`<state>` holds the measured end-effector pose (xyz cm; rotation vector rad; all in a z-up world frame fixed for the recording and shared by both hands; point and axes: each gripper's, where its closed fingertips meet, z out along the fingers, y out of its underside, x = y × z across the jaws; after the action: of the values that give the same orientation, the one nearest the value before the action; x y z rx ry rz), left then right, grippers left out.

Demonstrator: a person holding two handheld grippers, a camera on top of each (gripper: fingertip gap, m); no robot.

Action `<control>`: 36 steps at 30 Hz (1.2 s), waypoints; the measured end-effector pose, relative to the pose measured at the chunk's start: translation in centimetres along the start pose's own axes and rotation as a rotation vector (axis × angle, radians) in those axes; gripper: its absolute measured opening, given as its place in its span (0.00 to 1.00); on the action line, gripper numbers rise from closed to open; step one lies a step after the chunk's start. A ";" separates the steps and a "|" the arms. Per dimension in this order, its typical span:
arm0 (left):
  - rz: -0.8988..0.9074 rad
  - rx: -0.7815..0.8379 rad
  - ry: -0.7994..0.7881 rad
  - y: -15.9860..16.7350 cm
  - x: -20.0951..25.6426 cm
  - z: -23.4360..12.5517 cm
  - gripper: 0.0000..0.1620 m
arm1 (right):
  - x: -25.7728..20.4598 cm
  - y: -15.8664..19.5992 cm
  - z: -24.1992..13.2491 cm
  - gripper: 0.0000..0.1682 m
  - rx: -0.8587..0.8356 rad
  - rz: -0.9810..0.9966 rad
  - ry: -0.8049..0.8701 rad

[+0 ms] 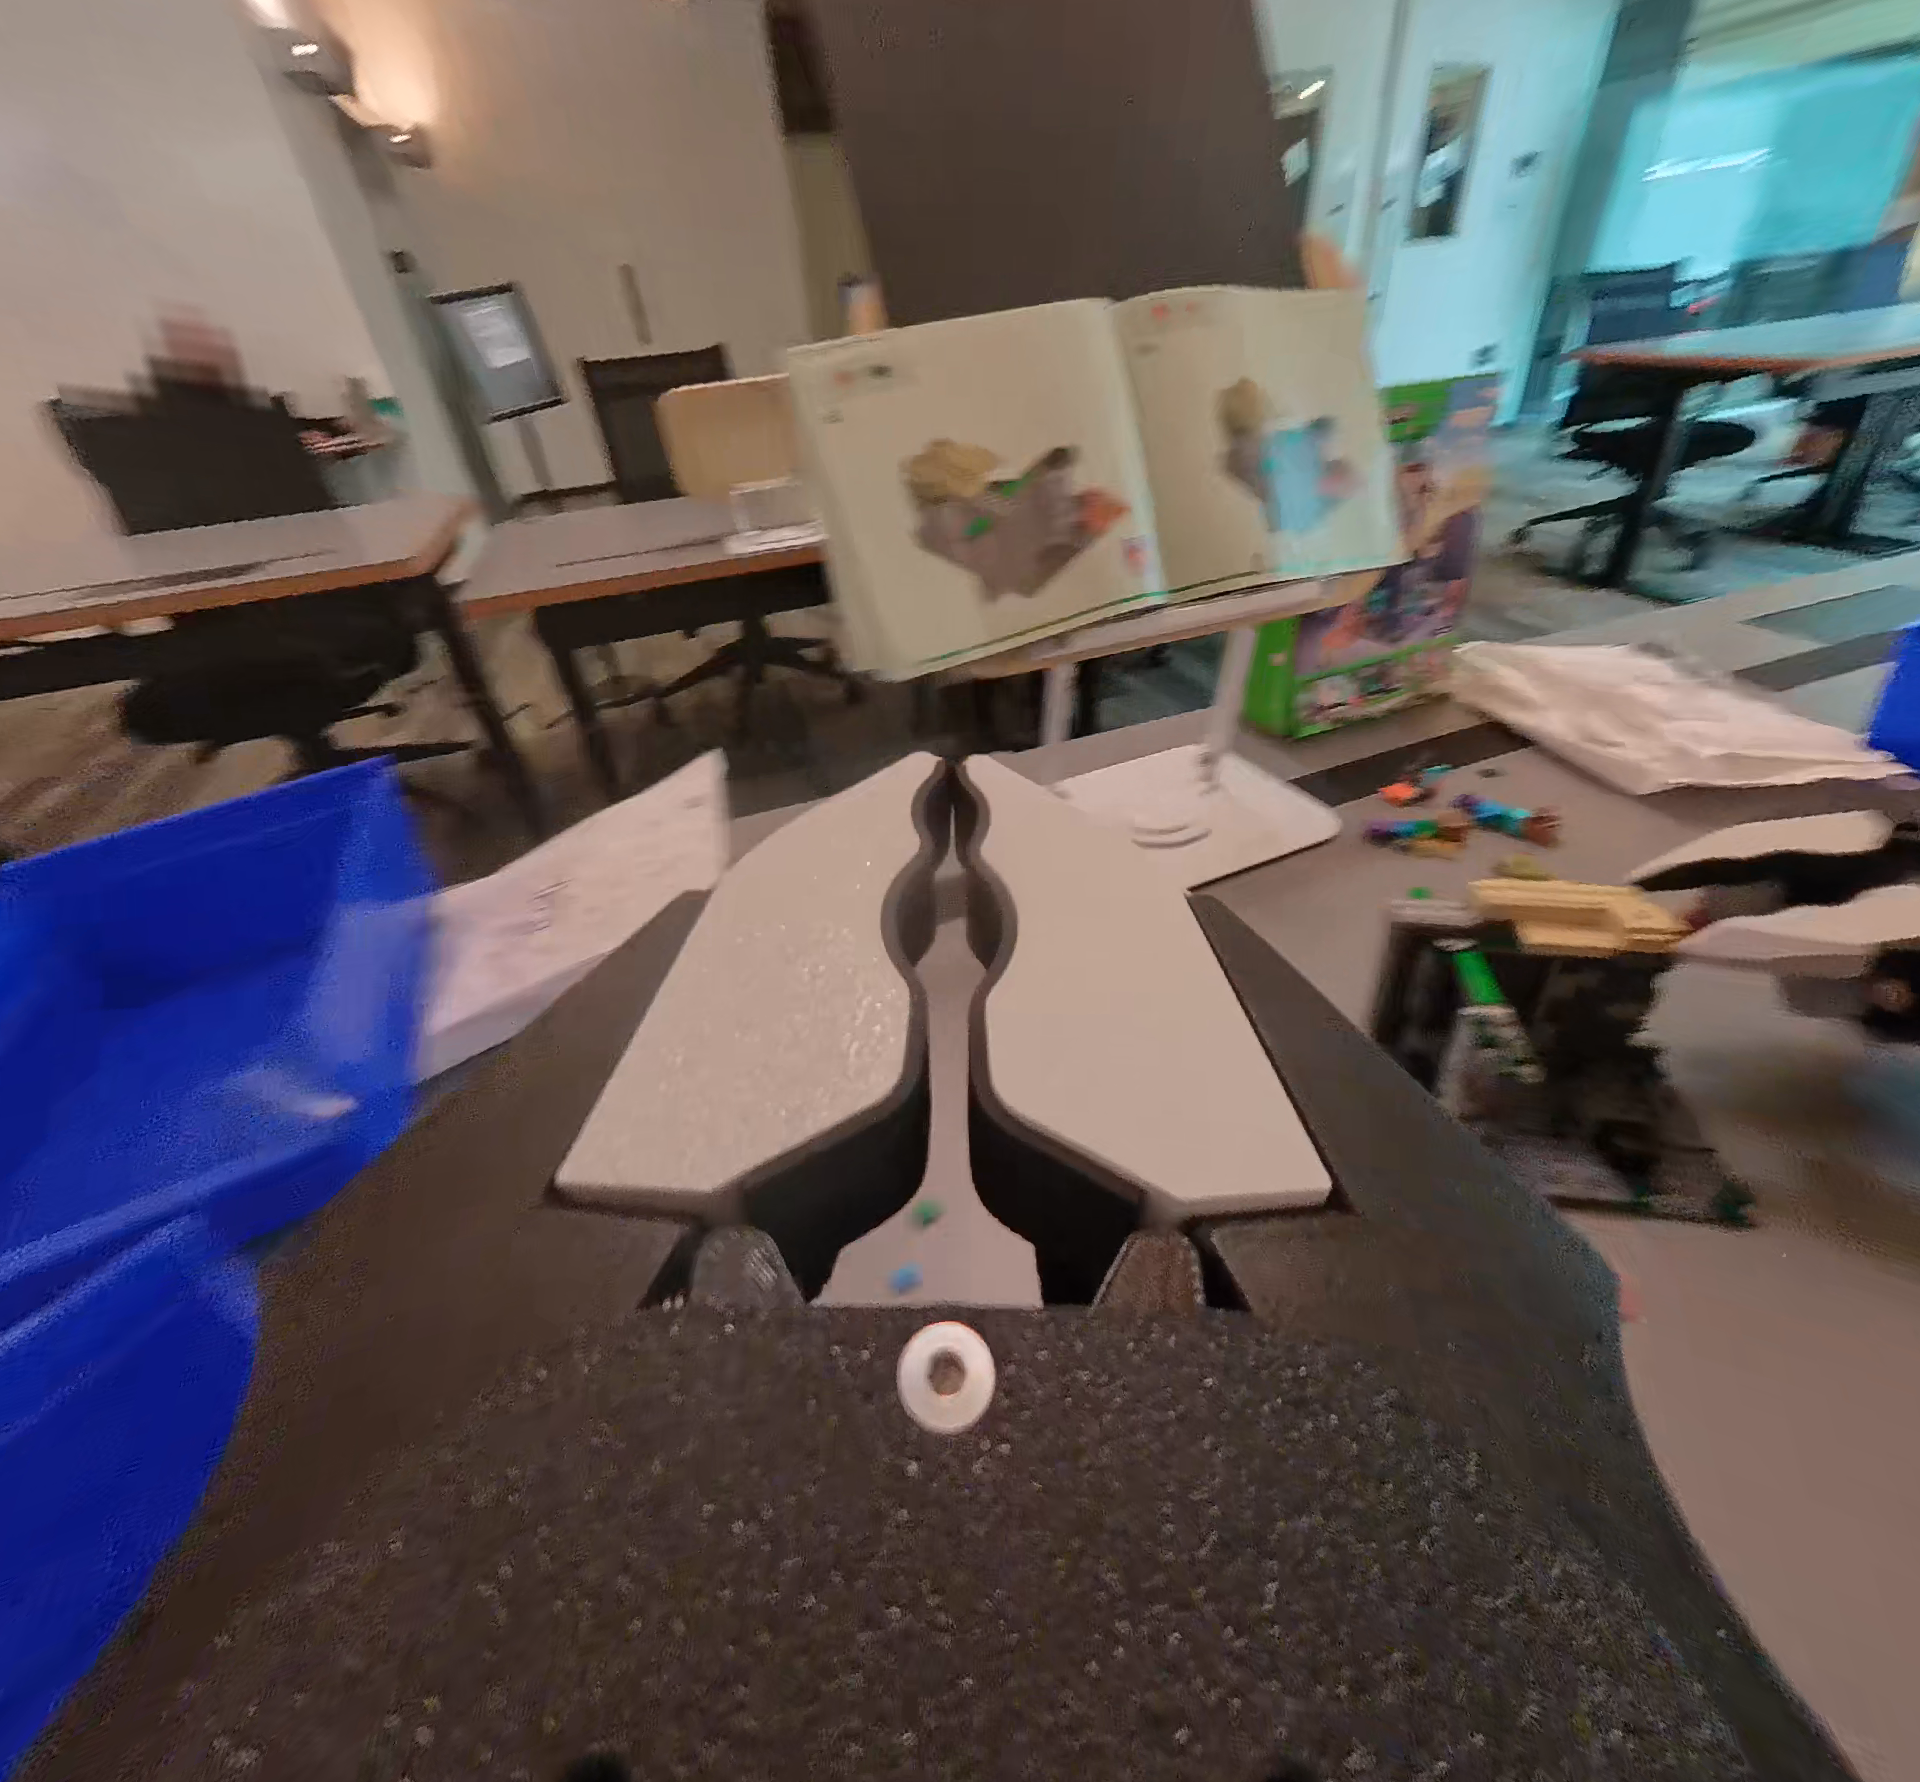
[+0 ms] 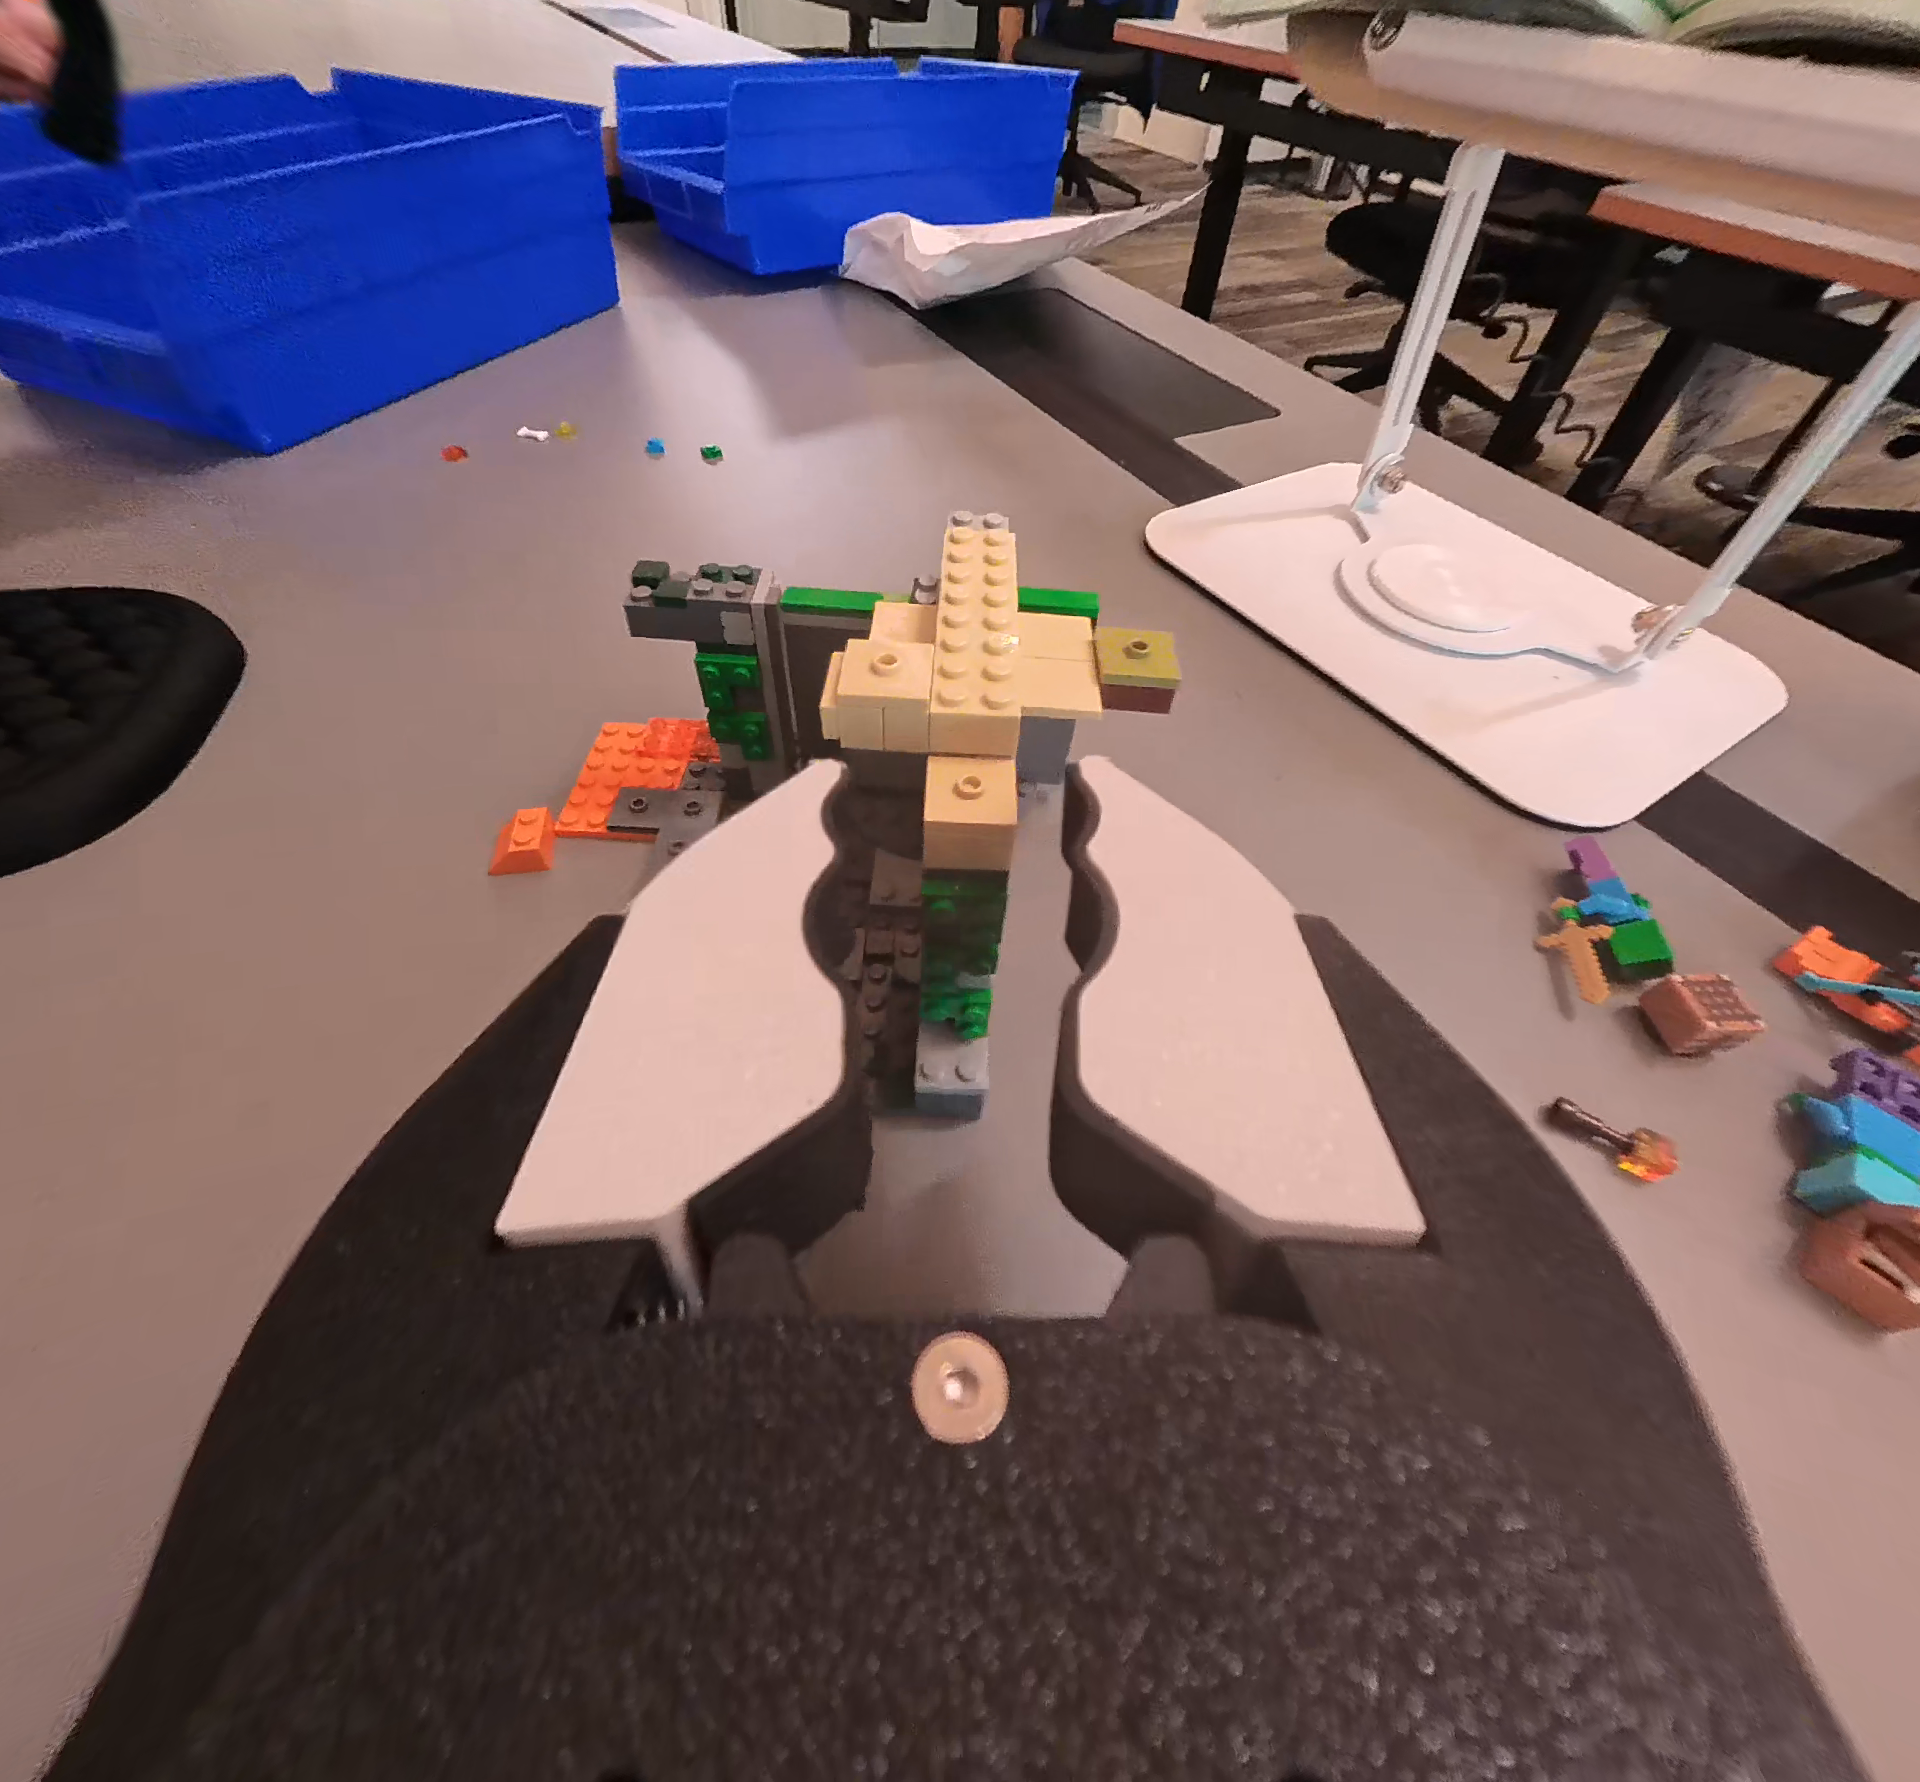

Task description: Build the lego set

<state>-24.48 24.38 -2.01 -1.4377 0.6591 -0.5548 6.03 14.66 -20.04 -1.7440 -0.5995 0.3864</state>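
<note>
1. Grey tabletop (image 2: 364,693) carries a partly built lego model (image 2: 935,693) of dark grey, green and tan bricks, with a tan cross-shaped studded top and an orange plate section low on its left side.
2. Right gripper (image 2: 951,776), with pale grey fingers on a black speckled body, is spread wide, one finger on either side of the model's near column. I cannot tell whether the fingers (image 2: 727,953) touch the bricks.
3. Left gripper (image 1: 951,776), of the same make, has its fingers drawn together so the tips nearly meet, with nothing between them. It is up above the table and aimed toward the room; its view is motion-blurred.
4. From the left wrist view the model (image 1: 1538,984) stands to the right, with the right gripper (image 1: 1704,911) at its tan top.
5. Two blue plastic bins (image 2: 343,257) sit at the far left of the table, with crumpled white paper (image 2: 987,246) just beside the farther one.
6. Five tiny loose pieces (image 2: 582,444), red, white, yellow, blue and green, lie in a row between the bins and the model.
7. An open instruction booklet (image 1: 1091,475) rests on a white folding stand (image 2: 1455,631) at the right.
8. Mixed loose lego parts (image 2: 1766,1036), blue, purple, brown and orange, lie scattered near the stand's base.
</note>
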 end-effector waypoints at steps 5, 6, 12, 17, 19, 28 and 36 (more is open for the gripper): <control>0.068 -0.252 -0.193 2.2 -9.6 -5.5 0.05 | 0.7 -0.7 -0.4 0.16 0.031 -0.041 0.061; 0.080 -0.314 -0.227 3.2 -11.3 -6.6 0.06 | 0.7 -0.9 -0.5 0.16 0.043 -0.037 0.065; 0.005 -0.693 -0.277 10.6 -17.8 -10.8 0.09 | 0.8 -1.5 -0.6 0.11 0.094 0.017 0.057; 0.031 -1.007 -0.256 17.1 -21.1 -11.7 0.11 | 0.7 -1.8 -0.7 0.08 0.114 0.030 0.055; 0.077 -1.189 -0.212 19.9 -22.3 -12.5 0.11 | 0.6 -1.9 -0.7 0.08 0.116 0.031 0.055; 0.083 -1.634 -0.145 26.0 -26.1 -14.6 0.19 | 0.3 -1.3 -0.4 0.08 0.074 -0.006 0.051; 0.026 -1.721 -0.140 27.6 -27.1 -14.6 0.22 | 0.4 -0.9 -0.4 0.08 0.064 -0.002 0.046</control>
<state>-55.18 34.86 -27.71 -2.9835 1.0944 0.3471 6.37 14.75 -19.01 -1.6865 -0.5504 0.3600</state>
